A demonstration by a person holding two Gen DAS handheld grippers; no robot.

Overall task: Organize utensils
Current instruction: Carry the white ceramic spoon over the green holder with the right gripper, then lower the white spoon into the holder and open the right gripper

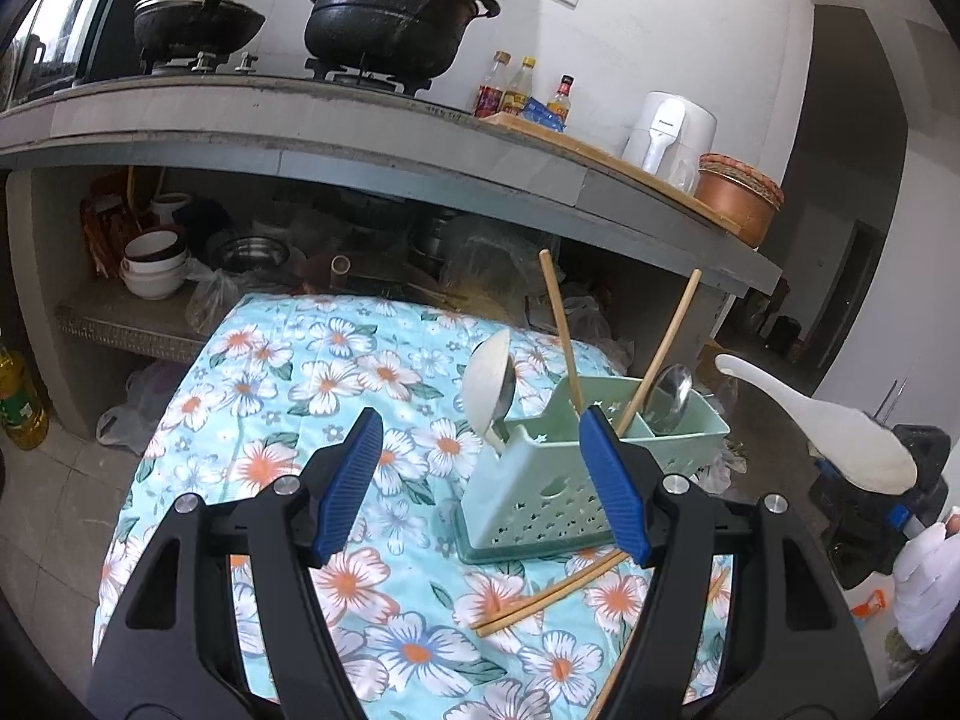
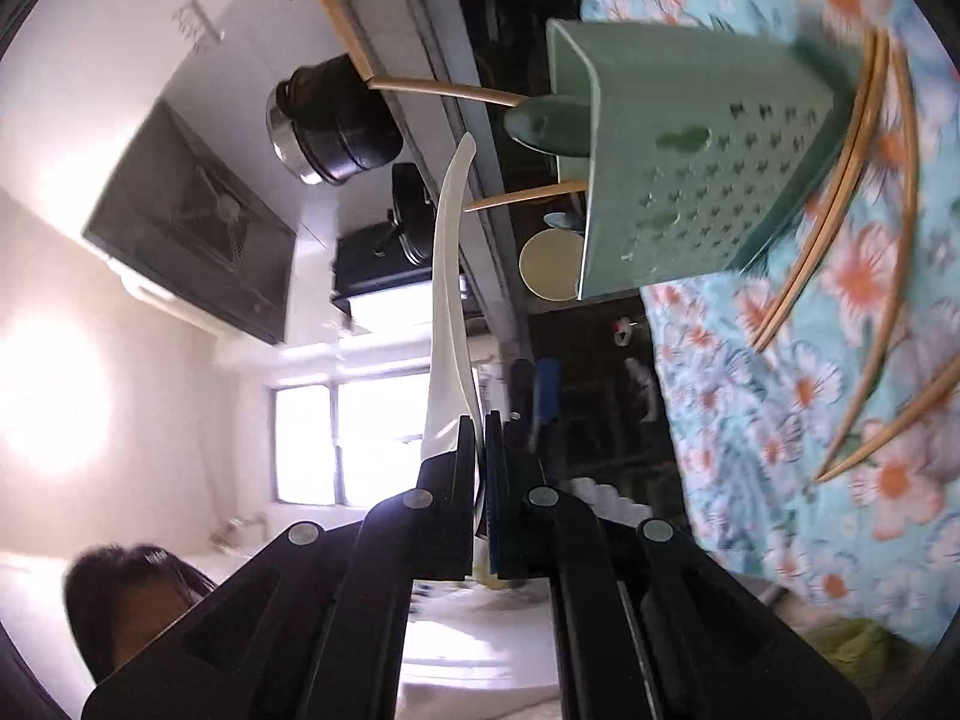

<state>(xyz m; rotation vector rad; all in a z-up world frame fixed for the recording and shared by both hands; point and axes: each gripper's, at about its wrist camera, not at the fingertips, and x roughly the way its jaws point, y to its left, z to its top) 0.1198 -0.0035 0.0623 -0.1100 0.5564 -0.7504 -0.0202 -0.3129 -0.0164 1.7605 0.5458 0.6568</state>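
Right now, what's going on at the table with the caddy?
A person is sorting utensils into the green caddy on the floral cloth. The right claw is shut on a white rice paddle, held up in the air beside the caddy. The left claw hangs open and empty in front of it. Two chopsticks and two spoons already stand inside; loose chopsticks lie on the cloth.

Table point(image 1: 288, 372) w/ blue floral cloth. On it: mint perforated utensil caddy point(image 1: 540, 498) upright near far right edge, loose wooden chopsticks point(image 1: 552, 594) lying crossed just in front of caddy, pair touching its base.
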